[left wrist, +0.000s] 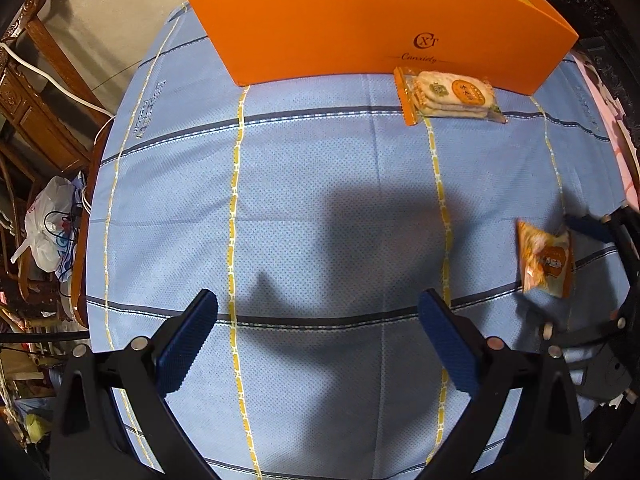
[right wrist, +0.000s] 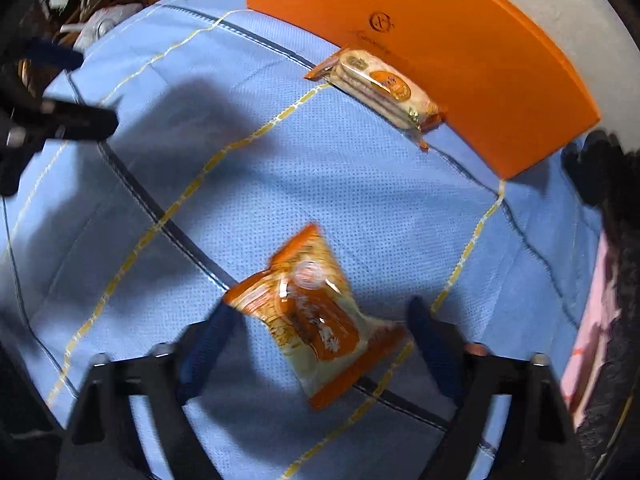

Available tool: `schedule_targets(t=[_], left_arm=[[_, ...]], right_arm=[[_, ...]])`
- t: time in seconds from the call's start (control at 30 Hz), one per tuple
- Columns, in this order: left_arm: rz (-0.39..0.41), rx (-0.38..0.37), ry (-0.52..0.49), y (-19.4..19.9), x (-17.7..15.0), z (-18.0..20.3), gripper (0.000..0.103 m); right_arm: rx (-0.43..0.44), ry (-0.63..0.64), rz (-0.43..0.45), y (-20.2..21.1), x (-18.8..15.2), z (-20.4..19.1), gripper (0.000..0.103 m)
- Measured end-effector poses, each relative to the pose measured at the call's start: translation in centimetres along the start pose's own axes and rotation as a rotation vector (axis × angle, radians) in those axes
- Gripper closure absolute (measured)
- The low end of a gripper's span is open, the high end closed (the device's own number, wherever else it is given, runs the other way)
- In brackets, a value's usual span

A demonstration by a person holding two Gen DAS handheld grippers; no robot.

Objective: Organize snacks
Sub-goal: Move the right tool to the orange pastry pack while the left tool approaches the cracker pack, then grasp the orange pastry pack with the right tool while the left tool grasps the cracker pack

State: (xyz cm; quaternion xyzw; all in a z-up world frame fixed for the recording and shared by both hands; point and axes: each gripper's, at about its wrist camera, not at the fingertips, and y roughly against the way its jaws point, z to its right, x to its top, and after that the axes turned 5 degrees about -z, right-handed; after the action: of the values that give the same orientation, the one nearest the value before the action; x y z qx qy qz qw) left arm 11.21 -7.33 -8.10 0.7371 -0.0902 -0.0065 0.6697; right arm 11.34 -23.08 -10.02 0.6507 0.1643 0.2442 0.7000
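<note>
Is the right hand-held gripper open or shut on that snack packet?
Open: the right hand-held gripper has its fingers spread either side of the snack packet, not pressing it.

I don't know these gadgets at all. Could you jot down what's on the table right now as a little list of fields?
surface: table under a blue cloth
box: orange box, upright at the far side
cracker pack: lying against the box front
snack bag: flat on the cloth, between the right gripper's fingers
left gripper: open, nothing between its fingers
right gripper: open around the snack bag, not yet closed
</note>
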Motion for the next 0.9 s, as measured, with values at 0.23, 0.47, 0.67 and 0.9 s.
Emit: schedule_targets(t=[0.23,0.47,0.67,0.9], left_arm=[[0.010,0.001,-0.016,0.1,0.1,0.4,0.005],[0.044,-0.014,-0.128,0.3,0.9,3.3,0.005],[0.023,-0.156,-0.084,-0.1,4.4,6.5,0.005],[0.066,-0.213,-0.011,-0.6,10.6,7.9,0.005]], right_arm=[[0.140,-0.220,0.028,1.6,-0.4,2.7,0.064],[0.262,-0.470,0.075,2.5,-4.7,6.5,0.064],[0.302,-0.538,0.090,2.8,-7.1,7.5,0.064],[0.344,-0.564,0.109,2.5,-7.7,7.5,0.064]])
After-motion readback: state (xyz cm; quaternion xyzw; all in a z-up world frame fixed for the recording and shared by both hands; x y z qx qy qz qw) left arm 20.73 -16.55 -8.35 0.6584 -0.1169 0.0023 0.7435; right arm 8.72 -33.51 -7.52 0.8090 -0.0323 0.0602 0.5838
